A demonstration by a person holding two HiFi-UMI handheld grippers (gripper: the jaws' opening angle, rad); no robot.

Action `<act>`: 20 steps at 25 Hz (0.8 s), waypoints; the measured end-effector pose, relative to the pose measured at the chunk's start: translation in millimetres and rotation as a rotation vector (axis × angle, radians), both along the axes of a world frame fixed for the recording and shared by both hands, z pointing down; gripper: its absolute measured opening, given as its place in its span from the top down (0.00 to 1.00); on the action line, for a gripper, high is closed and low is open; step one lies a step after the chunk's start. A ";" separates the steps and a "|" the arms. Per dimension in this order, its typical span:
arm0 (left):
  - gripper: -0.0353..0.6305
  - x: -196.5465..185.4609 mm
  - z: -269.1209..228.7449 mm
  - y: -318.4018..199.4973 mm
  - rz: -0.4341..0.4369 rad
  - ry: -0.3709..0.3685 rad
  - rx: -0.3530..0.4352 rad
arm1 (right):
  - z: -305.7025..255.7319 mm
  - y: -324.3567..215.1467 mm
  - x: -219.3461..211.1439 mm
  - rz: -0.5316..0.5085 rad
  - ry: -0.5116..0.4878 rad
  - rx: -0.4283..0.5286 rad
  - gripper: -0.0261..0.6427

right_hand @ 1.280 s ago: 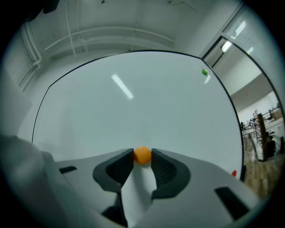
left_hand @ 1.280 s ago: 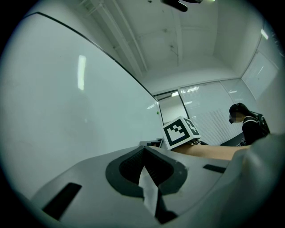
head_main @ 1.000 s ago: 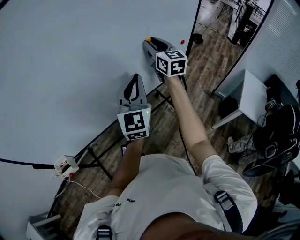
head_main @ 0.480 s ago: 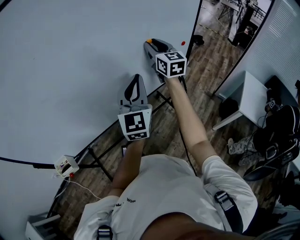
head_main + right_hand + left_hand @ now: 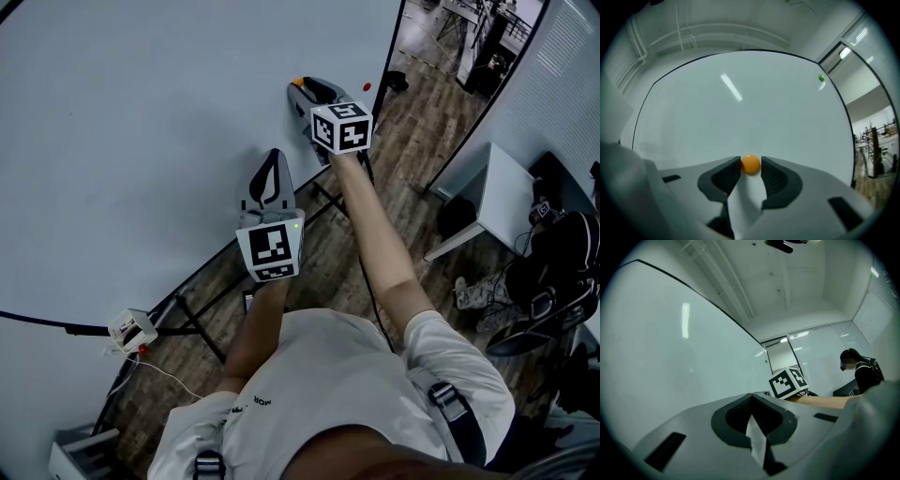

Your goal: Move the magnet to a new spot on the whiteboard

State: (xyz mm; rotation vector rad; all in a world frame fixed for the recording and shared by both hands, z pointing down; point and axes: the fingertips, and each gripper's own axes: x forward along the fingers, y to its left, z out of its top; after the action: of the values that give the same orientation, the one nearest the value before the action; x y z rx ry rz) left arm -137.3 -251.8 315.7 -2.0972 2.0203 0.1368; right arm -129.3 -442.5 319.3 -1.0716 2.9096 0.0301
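Fingers (image 5: pixel 736 416) of the left gripper (image 5: pixel 751 397) pressed together tip to tip, with nothing between them. Held low, just ahead of the white shirt (image 5: pixel 328 394), and pointing up along the whiteboard (image 5: pixel 141 141) near its lower edge. Marker cube (image 5: pixel 270 247) turned toward the head camera. Touching the board or only close to it: cannot tell.

Farther out, at the end of the outstretched right arm, the right gripper (image 5: pixel 300 84), with its own marker cube (image 5: pixel 342 127) just behind the jaws. Fingers (image 5: pixel 723 177) a narrow gap apart and clamped on either side of the orange magnet (image 5: pixel 750 164). Small, round and gripped at the very tips. Seen from the head, low on the whiteboard and toward its right side. Resting on the surface or lifted just clear of it: cannot tell from any view.

Beyond the magnet, plain pale board face with a streak of reflected ceiling light. Higher up, close to the dark right edge, a small green dot (image 5: pixel 821 78).

Under the board, black stand legs (image 5: pixel 202 300) on a wooden floor (image 5: pixel 403 131), and a small white box (image 5: pixel 131 330) with a cable by the lower left corner. Off to the right, a white table (image 5: pixel 497 187), with dark bags (image 5: pixel 553 272) beside it.

Farthest off, in the left gripper view, another person (image 5: pixel 862 373) in dark clothing past the right arm, in front of a pale ribbed wall.
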 end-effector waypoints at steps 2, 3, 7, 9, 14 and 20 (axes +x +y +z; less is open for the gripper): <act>0.94 0.2 0.0 0.8 0.001 0.000 -0.001 | -0.7 1.0 1.7 0.001 -0.003 0.001 0.76; 0.94 0.6 0.4 1.2 0.001 0.000 -0.002 | -0.6 1.7 2.7 0.001 -0.004 0.000 0.76; 0.94 3.4 0.4 2.6 0.000 -0.002 0.002 | 0.4 4.2 7.3 -0.004 -0.015 -0.004 0.76; 0.94 4.8 -0.7 2.6 0.002 -0.002 0.007 | 0.2 4.6 9.7 -0.006 -0.027 -0.008 0.76; 0.94 8.7 0.5 0.6 0.012 -0.006 0.002 | 3.4 6.7 15.2 0.000 -0.034 -0.012 0.76; 0.94 11.4 0.3 1.2 0.019 -0.008 0.003 | -2.2 18.8 19.8 -0.003 -0.042 0.015 0.76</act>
State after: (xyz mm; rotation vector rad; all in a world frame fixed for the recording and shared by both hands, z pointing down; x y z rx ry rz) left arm -125.9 -250.6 316.0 -2.1126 1.9953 0.1342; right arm -109.5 -423.7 317.1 -1.0532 2.8689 0.0284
